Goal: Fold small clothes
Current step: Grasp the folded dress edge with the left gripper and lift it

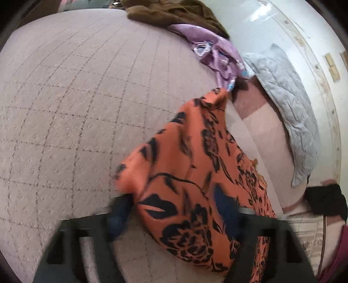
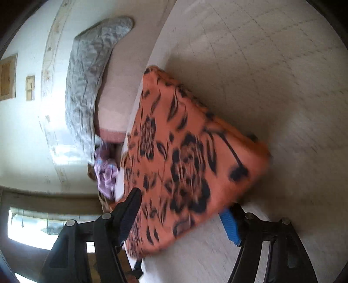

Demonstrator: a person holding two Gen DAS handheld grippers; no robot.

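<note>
An orange garment with a black flower print [image 1: 195, 163] hangs bunched over the pale quilted bed cover [image 1: 76, 98]. It fills the gap of my left gripper [image 1: 174, 211], touches both fingers, and the jaws look shut on it, though the frame is blurred. In the right wrist view the same garment [image 2: 184, 141] spreads as a broad folded shape above the cover [image 2: 271, 65]. My right gripper [image 2: 180, 215] stands open with the garment's lower edge between its fingers. The blue pad [image 2: 230, 226] shows bare beside the cloth.
A purple garment [image 1: 215, 50] and a brown one [image 1: 174, 13] lie at the far edge of the bed. A grey quilted pillow [image 1: 287, 104] leans on the white wall. A black cloth [image 1: 326, 200] is at the right. A window [image 2: 32, 226] is at the lower left.
</note>
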